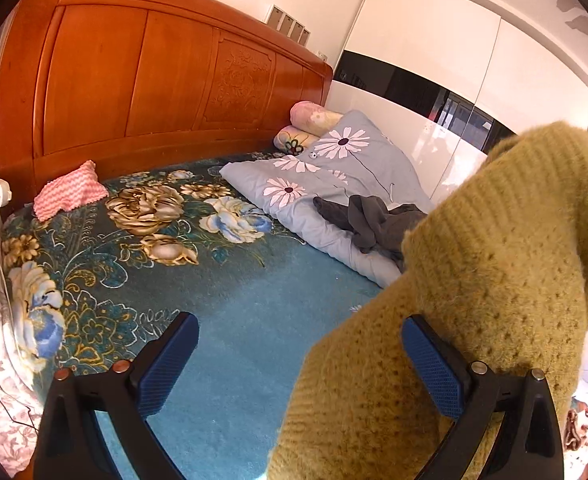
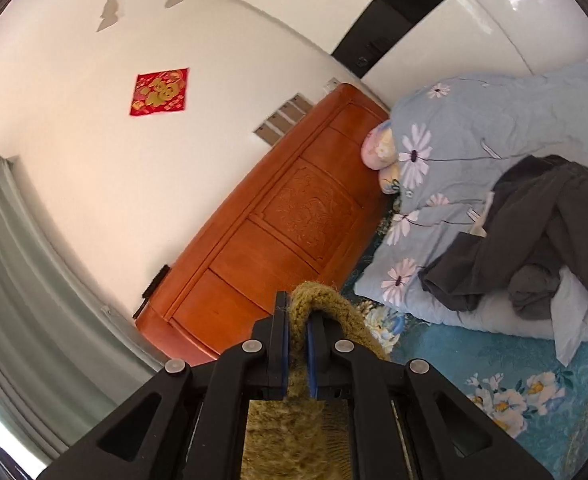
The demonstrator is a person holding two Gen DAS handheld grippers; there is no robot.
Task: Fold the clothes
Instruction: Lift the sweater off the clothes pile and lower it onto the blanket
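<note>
An olive-green knitted sweater (image 1: 485, 280) hangs in the air at the right of the left wrist view, draped around the right finger (image 1: 433, 368). My left gripper (image 1: 294, 360) is open and holds nothing; its left finger (image 1: 166, 364) is over the blue bed cover. My right gripper (image 2: 297, 344) is shut on a ribbed edge of the sweater (image 2: 313, 300), which hangs below it. A dark grey garment (image 1: 373, 220) lies crumpled on the light blue quilt; it also shows in the right wrist view (image 2: 533, 232).
The bed has a teal flowered cover (image 1: 142, 248), a folded daisy-print quilt (image 1: 333, 160), two roll pillows (image 1: 309, 120) and a pink cloth (image 1: 70, 192). A wooden headboard (image 1: 154, 80) stands behind. A white wardrobe (image 1: 453, 60) is on the right.
</note>
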